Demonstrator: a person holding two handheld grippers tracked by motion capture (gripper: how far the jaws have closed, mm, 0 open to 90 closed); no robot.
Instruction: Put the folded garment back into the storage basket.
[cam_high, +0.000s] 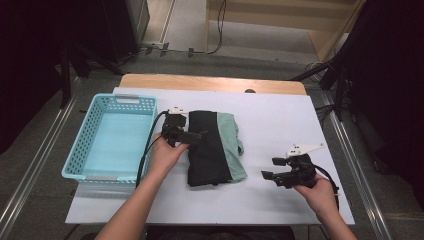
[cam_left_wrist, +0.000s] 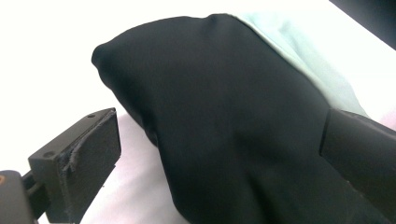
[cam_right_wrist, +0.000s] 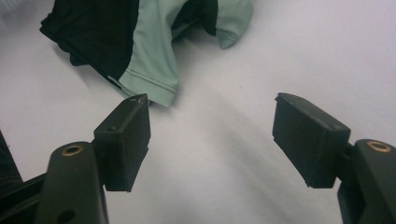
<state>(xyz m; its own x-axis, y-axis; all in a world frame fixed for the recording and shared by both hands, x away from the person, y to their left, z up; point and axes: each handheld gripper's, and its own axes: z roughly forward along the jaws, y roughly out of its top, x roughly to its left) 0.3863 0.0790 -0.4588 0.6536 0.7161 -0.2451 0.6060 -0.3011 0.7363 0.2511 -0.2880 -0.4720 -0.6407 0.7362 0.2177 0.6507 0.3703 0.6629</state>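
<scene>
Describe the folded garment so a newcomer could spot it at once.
On the white table, just right of the light-blue basket, lies a folded garment. It is the only cloth there: black with a mint-green strip along its right side.

the folded garment lies flat near the middle of the white table, a tall oblong bundle; its left part is black, its right part pale mint green, the two colours meeting along a straight seam; a short green sleeve sticks out at the right edge, partly curled; in the left gripper view the black cloth bulges up in a smooth rounded fold, with the green showing behind it; in the right gripper view the near corner shows a stitched green hem lying on the table, black fabric beside it.
</scene>
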